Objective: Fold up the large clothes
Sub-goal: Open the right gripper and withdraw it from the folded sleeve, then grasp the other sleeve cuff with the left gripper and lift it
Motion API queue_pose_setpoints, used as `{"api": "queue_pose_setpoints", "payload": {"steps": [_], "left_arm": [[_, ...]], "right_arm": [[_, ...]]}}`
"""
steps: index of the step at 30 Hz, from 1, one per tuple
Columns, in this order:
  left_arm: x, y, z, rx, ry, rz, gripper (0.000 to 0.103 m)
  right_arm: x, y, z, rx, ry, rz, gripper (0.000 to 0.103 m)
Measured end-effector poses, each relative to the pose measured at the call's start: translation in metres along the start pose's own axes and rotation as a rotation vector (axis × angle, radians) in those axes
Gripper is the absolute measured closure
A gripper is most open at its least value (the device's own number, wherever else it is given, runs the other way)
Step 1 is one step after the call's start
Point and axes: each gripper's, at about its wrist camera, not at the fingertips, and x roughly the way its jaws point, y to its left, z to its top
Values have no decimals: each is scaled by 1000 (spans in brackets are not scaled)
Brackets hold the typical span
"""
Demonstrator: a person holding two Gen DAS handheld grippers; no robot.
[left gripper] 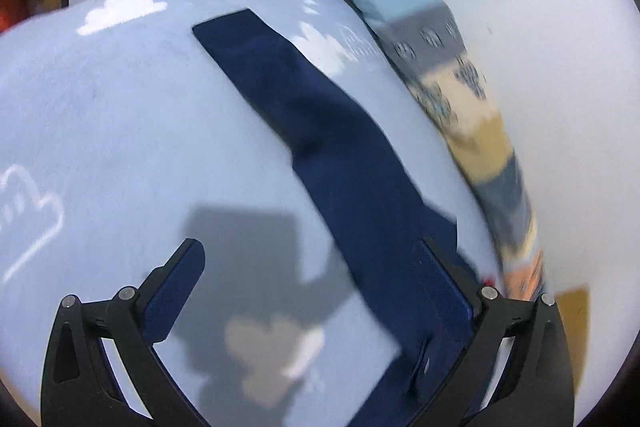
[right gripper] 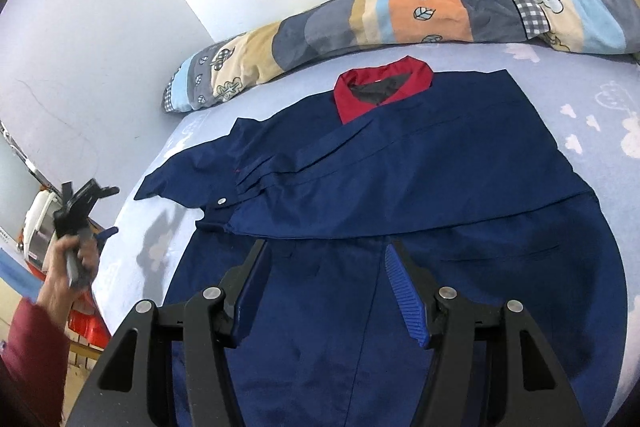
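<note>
Left wrist view: the left gripper [left gripper: 308,291] hangs open over a bed [left gripper: 120,131] covered in a pale blue sheet with white cloud prints, holding nothing. A long navy sleeve [left gripper: 320,131] of the garment runs diagonally across the sheet from the bed's far side toward the gripper, its near part lying just inside the right-hand finger [left gripper: 444,287]. A rolled patchwork quilt [left gripper: 452,83] lies along the wall-side edge of the bed. The picture is somewhat blurred. Right wrist view: the right gripper [right gripper: 324,287] is also open and empty, poised above the lower body of a navy jacket [right gripper: 420,167] spread flat in the middle of the bed, its red collar [right gripper: 352,95] pointing toward the quilt at the far edge. One sleeve appears already laid across the chest. At the bed's left edge the person's left hand [right gripper: 72,259] carries the other gripper, clear of the cloth. The step in hand is likely folding the loose sleeve inward; to do it well, pinch the cuff end only, lift just enough to clear the sheet, and lay it straight across the body without dragging the jacket.
</note>
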Motion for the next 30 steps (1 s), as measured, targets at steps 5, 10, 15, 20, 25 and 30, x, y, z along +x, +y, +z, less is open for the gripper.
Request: {"api": "queue_pose_setpoints", "payload": {"steps": [5,10,15,20,25,30], "left_arm": [[46,31,38,-108,-18,-34,30],[84,53,54,-193,-9,-108,34],[103,68,73,-251,-112,-247,34],[117,74,92,-293,-228,-311,34],[117,64,103,-279,-246,-293,101],[84,32,103,-173,-268,-306,101]], "right_arm": [[7,-1,-2,4,14,-7,41],[19,4,-6,-26,42,-27,41],[27,13,-11,-79,56,-39,41],[37,15,-17,-97,75,-44,41],[38,9,-15,-73,64,-48,41],[27,-3,-7,-15,17,-58,41]]}}
